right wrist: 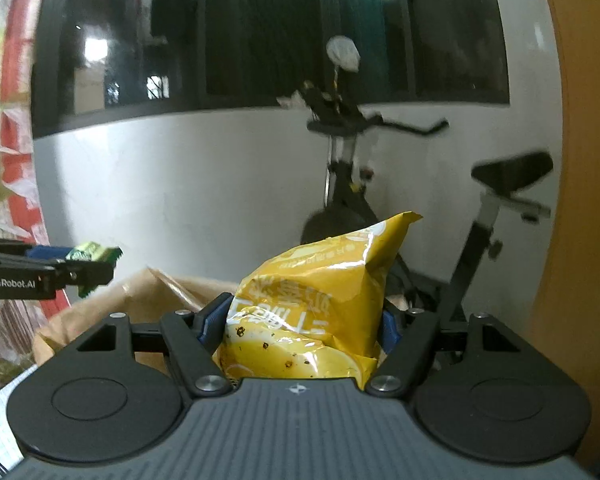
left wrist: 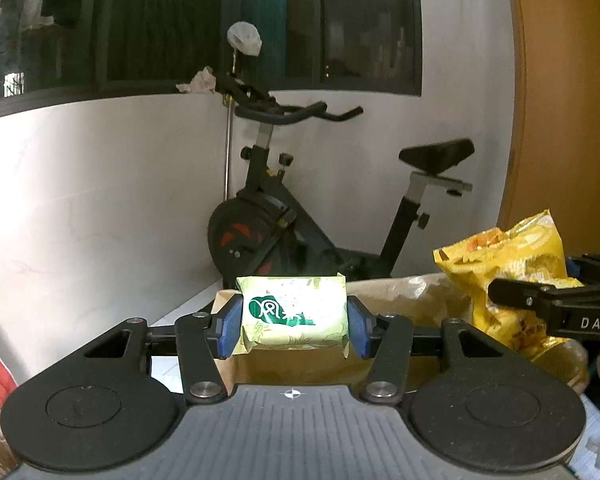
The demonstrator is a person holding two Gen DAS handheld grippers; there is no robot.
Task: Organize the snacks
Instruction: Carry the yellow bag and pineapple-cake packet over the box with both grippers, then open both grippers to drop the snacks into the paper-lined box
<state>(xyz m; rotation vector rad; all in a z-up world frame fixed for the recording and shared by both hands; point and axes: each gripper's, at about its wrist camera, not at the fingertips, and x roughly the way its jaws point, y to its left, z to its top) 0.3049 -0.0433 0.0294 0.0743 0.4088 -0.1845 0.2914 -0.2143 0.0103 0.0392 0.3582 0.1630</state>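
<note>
My left gripper (left wrist: 294,326) is shut on a small pale-green snack packet (left wrist: 293,312) and holds it above an open brown paper bag (left wrist: 404,292). My right gripper (right wrist: 300,320) is shut on a yellow chip bag (right wrist: 312,308) and holds it above the same brown paper bag (right wrist: 140,300). The right gripper with the chip bag (left wrist: 512,264) shows at the right of the left wrist view. The left gripper with the green packet (right wrist: 94,252) shows at the left of the right wrist view.
A black exercise bike (left wrist: 284,216) stands against the white wall behind the bag. A wooden panel (left wrist: 568,92) rises at the right. Dark windows (left wrist: 180,20) run above. Red and patterned items (right wrist: 8,184) sit at the far left.
</note>
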